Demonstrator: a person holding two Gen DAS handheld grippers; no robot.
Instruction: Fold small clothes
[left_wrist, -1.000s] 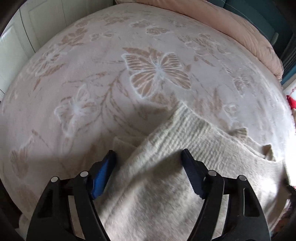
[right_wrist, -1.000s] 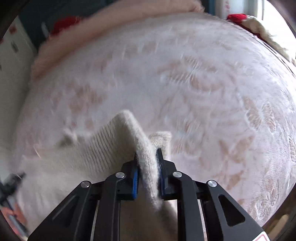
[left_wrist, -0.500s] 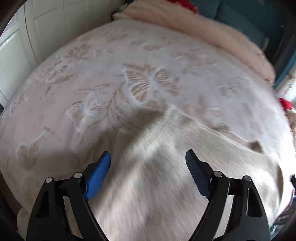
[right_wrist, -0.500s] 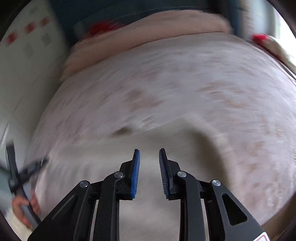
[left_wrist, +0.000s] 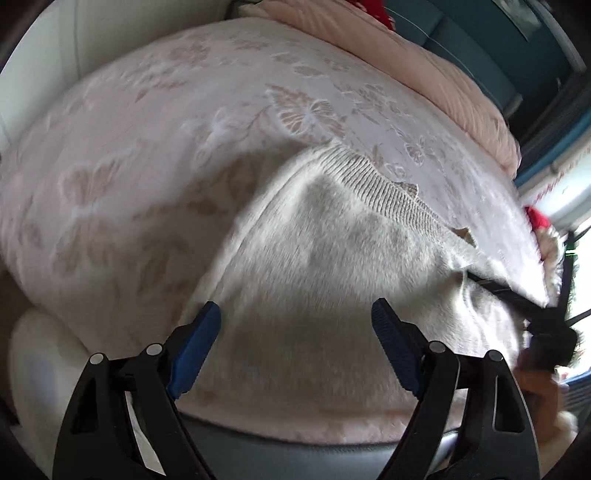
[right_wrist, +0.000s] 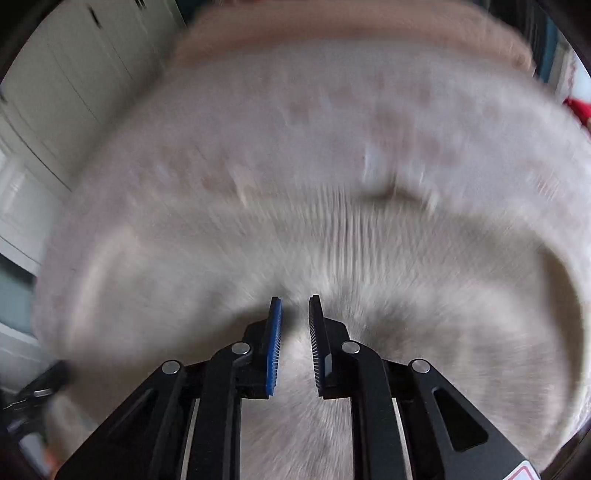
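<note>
The cream sweater (left_wrist: 332, 251) lies partly folded on the bed (left_wrist: 147, 129); left tongs (left_wrist: 295, 332) spread empty, right tongs (right_wrist: 294, 321) closing on nothing. More folds remain.

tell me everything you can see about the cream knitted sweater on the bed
The cream knitted sweater is soft and fuzzy, with a ribbed band along its far edge. It lies spread, slightly rumpled, on the pink butterfly-patterned bedspread, near the bed's front edge. In the left wrist view the sweater's right end is bunched and lifted at a black gripper. No fabric sits between the pads in either wrist view. The right wrist view is too blurred for detail.
</note>
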